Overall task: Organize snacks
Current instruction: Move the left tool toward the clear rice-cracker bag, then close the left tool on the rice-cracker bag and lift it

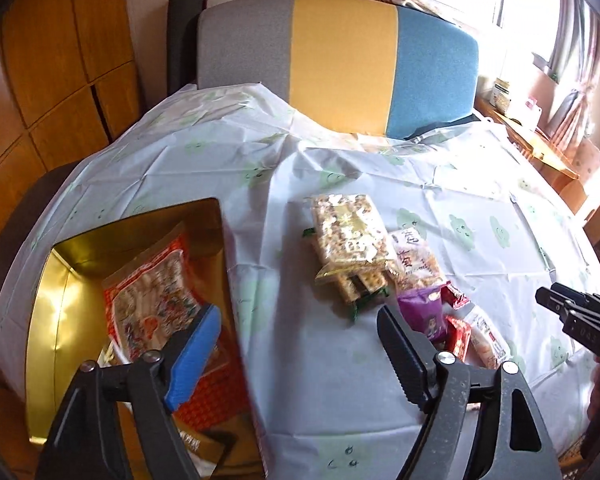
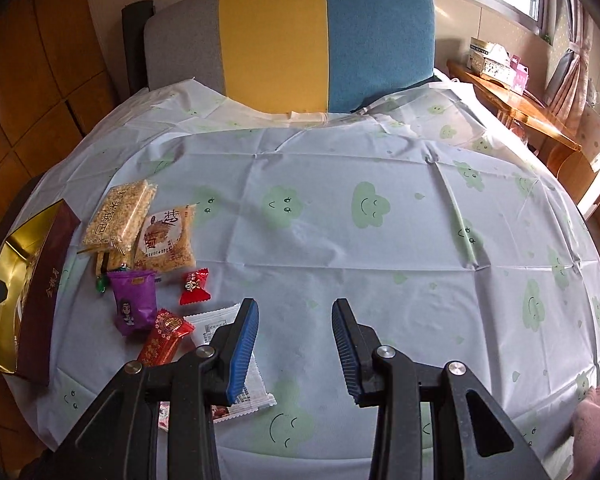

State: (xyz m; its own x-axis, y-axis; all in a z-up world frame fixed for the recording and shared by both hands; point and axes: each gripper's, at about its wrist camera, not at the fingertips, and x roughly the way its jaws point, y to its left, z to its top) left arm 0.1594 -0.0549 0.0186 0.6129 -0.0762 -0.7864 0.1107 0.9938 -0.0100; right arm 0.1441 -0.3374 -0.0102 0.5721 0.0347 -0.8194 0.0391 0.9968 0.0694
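Note:
A gold-lined box (image 1: 60,280) sits at the table's left, with an orange snack pack (image 1: 152,296) inside; the box also shows in the right wrist view (image 2: 40,280). My left gripper (image 1: 296,344) is open and empty, its blue finger over the box's right wall. Loose snacks lie on the cloth: a rice-cracker pack (image 2: 118,212), an orange-labelled pack (image 2: 166,240), a purple packet (image 2: 134,302), a red candy (image 2: 194,286), a red packet (image 2: 164,336) and a white packet (image 2: 236,360). My right gripper (image 2: 294,340) is open and empty, just right of the white packet.
A pale tablecloth with green smiley clouds (image 2: 340,220) covers the round table. A chair with grey, yellow and blue back (image 2: 300,40) stands behind it. A wooden side table (image 2: 520,100) with boxes stands at the right under the window.

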